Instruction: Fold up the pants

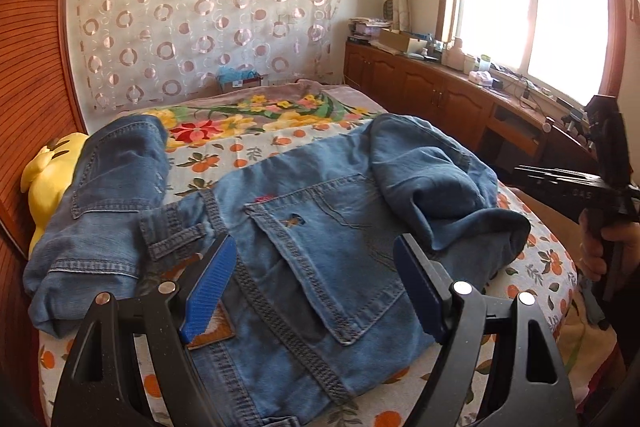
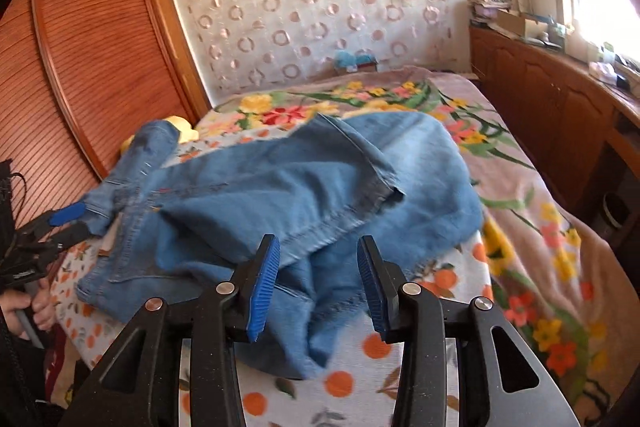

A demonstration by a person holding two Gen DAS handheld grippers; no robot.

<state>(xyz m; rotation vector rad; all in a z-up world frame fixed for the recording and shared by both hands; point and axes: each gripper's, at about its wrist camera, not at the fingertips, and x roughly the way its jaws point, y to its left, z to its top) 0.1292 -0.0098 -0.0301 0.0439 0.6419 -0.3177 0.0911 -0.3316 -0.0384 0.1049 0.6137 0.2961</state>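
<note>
Presently catalogued: one pair of blue denim pants (image 1: 304,227), lying across the near end of a bed (image 1: 248,151) spread with an orange-print cover and, toward the far end, a floral blanket (image 2: 532,227). Waistband and back pocket (image 1: 320,267) sit at the near edge; one leg runs off toward the bed's left edge beside a yellow cushion (image 1: 48,171), the other is thrown back over the seat in a loose, bunched layer. Left tongs (image 1: 316,287): jaws spread wide above the waistband and pocket, nothing between the pads, no grip. Right tongs (image 2: 316,287): jaws parted, poised low over the rumpled leg fabric near the bed's near edge, pads not pressing on cloth; nothing held. Condition of fold: judged early and untidy, the overlaid leg crooked, its hem (image 2: 384,183) skewed. Risks noted: a pinch taken on this bunched heap would likely catch a single layer, or several unevenly, so the leg would drag askew and lock in wrinkles. Heavy denim may slip from narrow pads when lifted. Fabric lies close to the near edge, so a pull toward the person could slide the waistband off the bed. The two tongs work close together and could collide.
</note>
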